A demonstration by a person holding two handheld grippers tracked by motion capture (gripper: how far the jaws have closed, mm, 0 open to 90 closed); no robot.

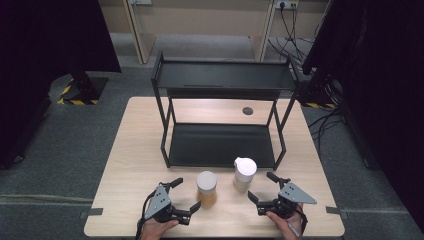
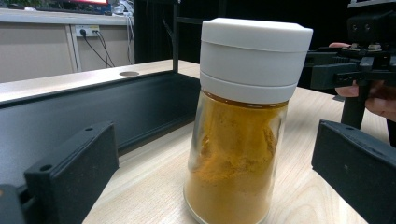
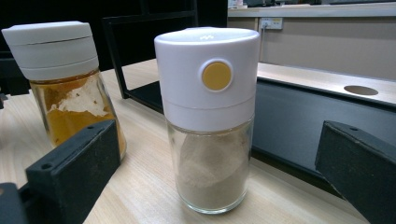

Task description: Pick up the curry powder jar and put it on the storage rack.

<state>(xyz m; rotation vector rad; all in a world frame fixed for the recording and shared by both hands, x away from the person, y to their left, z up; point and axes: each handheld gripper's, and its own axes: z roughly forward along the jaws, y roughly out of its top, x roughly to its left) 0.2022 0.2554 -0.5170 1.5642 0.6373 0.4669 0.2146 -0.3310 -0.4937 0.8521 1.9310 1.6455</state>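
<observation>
My left gripper [image 1: 183, 194] and right gripper [image 1: 262, 187] both stand wide open, holding nothing. The orange spice jar [image 1: 206, 188] and the pale spice jar [image 1: 244, 174] stand upright near the table's [image 1: 125, 165] front edge, before the black rack [image 1: 222, 145]. I should bring each pair of jaws around the glass body, under the white lid, and close slowly so neither jar tips.

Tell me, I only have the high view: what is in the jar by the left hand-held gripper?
Observer: The left jar holds orange-yellow powder, filling most of the glass.
Operator: And the jar by the right one?
Observer: The right jar holds pale beige powder, roughly half full.
Operator: Anything on its cap facing the right hand-held gripper?
Observer: Yes, a round yellow button sits on the side of the white cap, facing the right hand-held gripper, whose jaws stand open on either side of the jar without touching it.
</observation>
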